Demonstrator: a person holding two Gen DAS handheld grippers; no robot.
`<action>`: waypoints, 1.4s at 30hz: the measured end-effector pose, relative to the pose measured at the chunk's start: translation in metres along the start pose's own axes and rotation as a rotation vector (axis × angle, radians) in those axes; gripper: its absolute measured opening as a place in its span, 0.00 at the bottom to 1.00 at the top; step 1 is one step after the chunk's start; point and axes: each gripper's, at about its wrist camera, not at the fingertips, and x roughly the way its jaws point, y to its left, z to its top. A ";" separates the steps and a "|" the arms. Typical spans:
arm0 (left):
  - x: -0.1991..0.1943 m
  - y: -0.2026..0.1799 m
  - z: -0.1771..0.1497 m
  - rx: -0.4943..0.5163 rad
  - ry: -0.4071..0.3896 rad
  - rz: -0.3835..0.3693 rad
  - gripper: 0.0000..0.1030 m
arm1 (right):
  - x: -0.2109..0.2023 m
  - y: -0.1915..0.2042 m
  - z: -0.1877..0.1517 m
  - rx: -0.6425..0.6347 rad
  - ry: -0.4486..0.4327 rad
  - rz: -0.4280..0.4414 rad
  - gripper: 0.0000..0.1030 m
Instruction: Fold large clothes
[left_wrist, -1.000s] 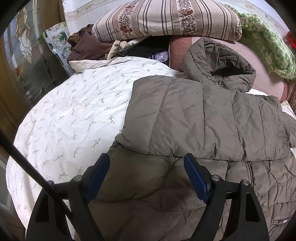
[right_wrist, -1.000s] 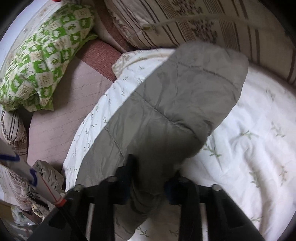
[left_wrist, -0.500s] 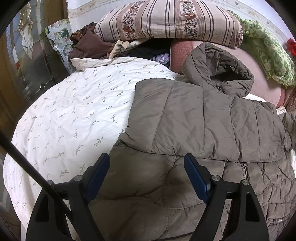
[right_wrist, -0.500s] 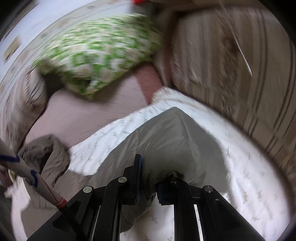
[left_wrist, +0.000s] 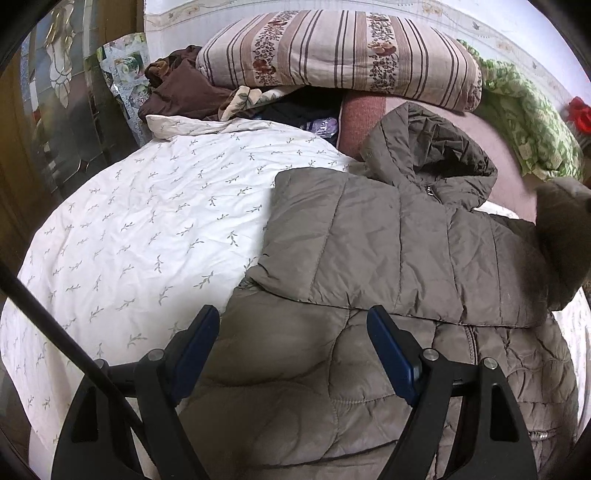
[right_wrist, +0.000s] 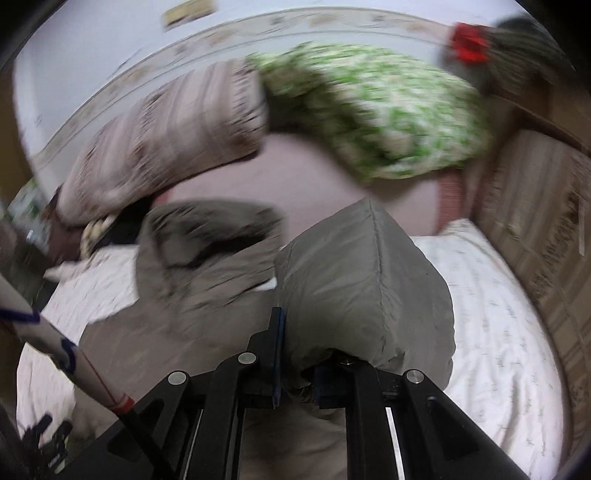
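Bed under a white leaf-print quilt serves as your folding surface; striped pillow and green patterned pillow are stacked along the headboard end, with a heap of dark clothes beside them.

Jacket, a grey-brown quilted puffer with a hood, lies spread flat on the bed with the hood towards the pillows. One sleeve is already laid across the chest, most likely so the body becomes a tidy rectangle.

Your left gripper hangs over the lower front of the jacket with its blue fingers wide apart and nothing between them. My reading: it waits there to pin or smooth the body when the other side comes over.

Your right gripper has its fingers clamped on the other sleeve, which bulges up over them. The sleeve is lifted clear of the quilt, seemingly to carry it across the jacket.

Right wrist view is smeared with motion blur. A cardboard box at the bedside shows dark printing, unreadable. No brand or label can be read on the jacket.
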 end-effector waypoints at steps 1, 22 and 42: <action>-0.001 0.001 0.000 -0.002 -0.001 -0.001 0.79 | 0.006 0.012 -0.005 -0.017 0.016 0.013 0.12; -0.005 0.051 0.008 -0.109 -0.035 0.046 0.79 | 0.076 0.177 -0.134 -0.439 0.252 0.155 0.64; -0.004 0.093 0.013 -0.217 -0.039 0.018 0.79 | 0.093 0.095 -0.063 0.164 0.238 0.081 0.66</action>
